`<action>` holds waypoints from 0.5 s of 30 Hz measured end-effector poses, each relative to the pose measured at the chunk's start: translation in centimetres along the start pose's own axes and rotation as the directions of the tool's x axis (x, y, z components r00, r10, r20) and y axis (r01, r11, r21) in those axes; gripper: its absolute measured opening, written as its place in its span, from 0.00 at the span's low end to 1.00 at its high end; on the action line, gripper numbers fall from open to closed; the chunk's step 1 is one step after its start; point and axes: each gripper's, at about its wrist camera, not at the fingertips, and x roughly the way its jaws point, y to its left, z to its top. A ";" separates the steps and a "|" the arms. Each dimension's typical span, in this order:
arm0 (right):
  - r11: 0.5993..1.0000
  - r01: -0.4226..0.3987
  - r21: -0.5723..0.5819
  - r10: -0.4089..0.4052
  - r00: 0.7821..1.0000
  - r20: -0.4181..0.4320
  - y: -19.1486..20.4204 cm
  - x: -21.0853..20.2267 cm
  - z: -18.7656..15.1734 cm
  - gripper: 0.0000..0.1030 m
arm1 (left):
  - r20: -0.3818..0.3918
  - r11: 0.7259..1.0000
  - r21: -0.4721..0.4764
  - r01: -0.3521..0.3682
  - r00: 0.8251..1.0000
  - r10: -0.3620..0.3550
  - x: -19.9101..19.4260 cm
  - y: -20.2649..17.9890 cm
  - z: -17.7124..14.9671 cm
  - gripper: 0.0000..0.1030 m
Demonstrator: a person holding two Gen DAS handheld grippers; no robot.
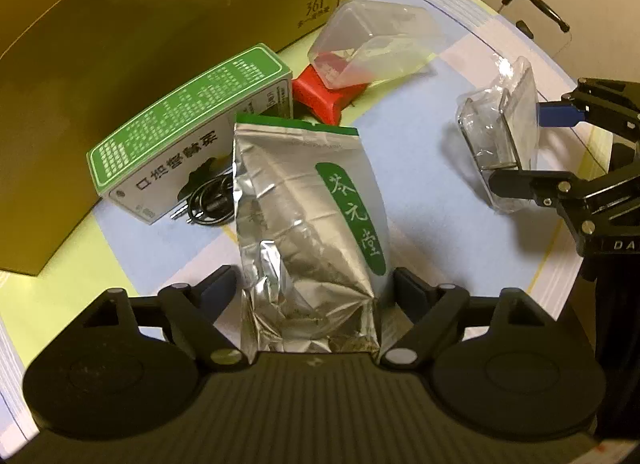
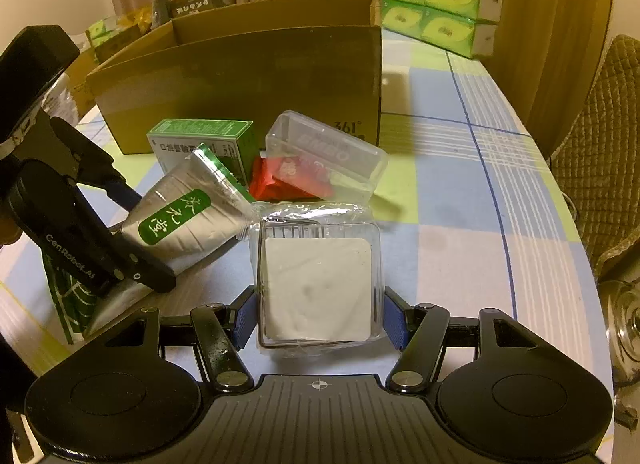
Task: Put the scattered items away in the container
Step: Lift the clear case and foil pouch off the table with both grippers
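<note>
The left gripper (image 1: 316, 296) straddles a silver foil pouch (image 1: 312, 232) with a green label of white Chinese characters; its jaws stand apart, and whether the pads touch the foil I cannot tell. At three o'clock the right gripper (image 2: 320, 320) – its partner marked "GenRobot.AI" – is clamped on a clear plastic case (image 2: 318, 288) holding a white square. Beyond, at twelve o'clock, a green-and-white carton (image 1: 192, 131), a red packet (image 1: 324, 97) and a clear tub (image 2: 328, 155) embossed "BMBO" lie before the cardboard box (image 2: 248, 79) printed "361°".

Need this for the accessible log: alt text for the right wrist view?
The right gripper is shut on a clear wrapped square case over a checked tablecloth. Beyond lie a silver tea pouch, a green box and an open cardboard box.
</note>
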 end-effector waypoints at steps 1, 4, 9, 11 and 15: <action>1.000 0.001 0.002 -0.001 1.000 0.000 0.0 0.0 0.0 0.58 | -0.003 1.000 0.005 0.000 1.000 0.000 0.0 -0.1 0.1 0.74; 1.000 0.000 0.017 0.000 1.000 0.002 -0.1 -0.1 -0.1 0.58 | -0.009 1.000 0.019 -0.009 1.000 0.009 0.0 -0.4 0.4 0.67; 0.999 0.010 0.039 -0.011 1.000 0.014 -0.4 -0.2 -0.2 0.58 | 0.012 1.000 0.020 0.002 1.000 -0.002 -0.4 -0.5 0.2 0.54; 0.999 0.016 0.047 -0.017 1.000 0.021 -0.5 -0.4 -0.3 0.58 | 0.020 1.000 0.013 0.004 1.000 -0.004 -0.7 -0.5 -0.1 0.51; 0.998 0.020 0.061 -0.022 0.999 0.031 -0.7 -0.9 -0.3 0.58 | 0.035 1.000 -0.001 0.012 0.999 -0.012 -1.0 -0.5 -0.8 0.50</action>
